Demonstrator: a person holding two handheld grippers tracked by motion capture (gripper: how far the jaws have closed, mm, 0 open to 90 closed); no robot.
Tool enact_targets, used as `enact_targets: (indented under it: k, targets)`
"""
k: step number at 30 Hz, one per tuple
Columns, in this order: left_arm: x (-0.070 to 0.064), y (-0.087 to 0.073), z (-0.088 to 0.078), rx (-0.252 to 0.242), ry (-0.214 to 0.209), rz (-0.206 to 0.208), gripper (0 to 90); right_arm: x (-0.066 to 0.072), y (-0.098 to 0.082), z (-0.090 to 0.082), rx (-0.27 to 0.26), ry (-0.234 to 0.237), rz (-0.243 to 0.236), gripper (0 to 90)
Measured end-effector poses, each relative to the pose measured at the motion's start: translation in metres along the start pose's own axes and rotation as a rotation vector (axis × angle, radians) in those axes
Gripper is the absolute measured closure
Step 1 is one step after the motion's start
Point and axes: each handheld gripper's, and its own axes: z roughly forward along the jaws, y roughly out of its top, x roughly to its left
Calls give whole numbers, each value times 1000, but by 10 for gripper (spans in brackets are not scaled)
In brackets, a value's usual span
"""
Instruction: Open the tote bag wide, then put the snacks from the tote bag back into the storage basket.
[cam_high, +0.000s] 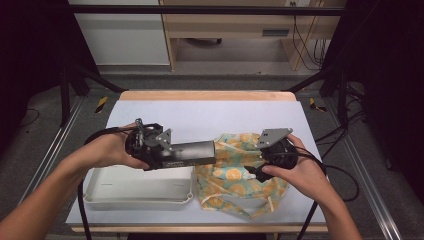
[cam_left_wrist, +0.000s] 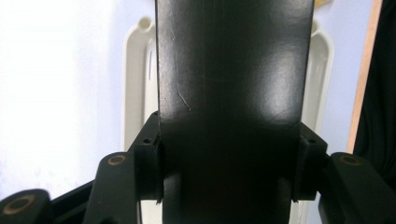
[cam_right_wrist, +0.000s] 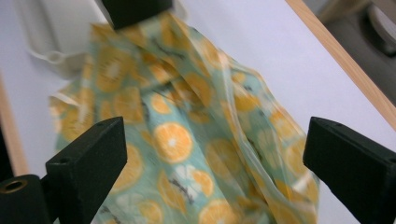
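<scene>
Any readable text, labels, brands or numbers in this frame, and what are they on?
None can be read.
Black cylinder: a pale line of print along its side in the high view, too small to read.
Orange-print bag: a pattern, no words.
White tray: no markings seen.

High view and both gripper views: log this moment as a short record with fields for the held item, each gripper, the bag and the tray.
held item: black cylinder, lying level above the table
left gripper: jaws shut on the cylinder's sides
right gripper: jaws open, nothing between them, orange-print bag below
bag: orange-print bag, crumpled on the table, the cylinder's far end at its mouth
tray: white tray, front left of the table, under the left hand
</scene>
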Motion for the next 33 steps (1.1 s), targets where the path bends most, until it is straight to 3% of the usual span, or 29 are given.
enact_targets:
  k: [2,12,23,29,33]
  targets:
    - [2,-6,0,8,4,-16,432,0,-9,0,-2,-40,35,69]
    - [14,-35,-6,24,24,-68,432,-8,-35,2,-2,-77,118,73]
    - [16,-46,-12,16,23,-62,432,-13,-50,-5,-24,-120,168,73]
    - [17,-47,-14,27,22,-30,432,-12,-57,-9,-25,-140,184,74]
    - [17,-49,-11,37,23,-32,432,-12,-61,-11,-41,-154,194,78]
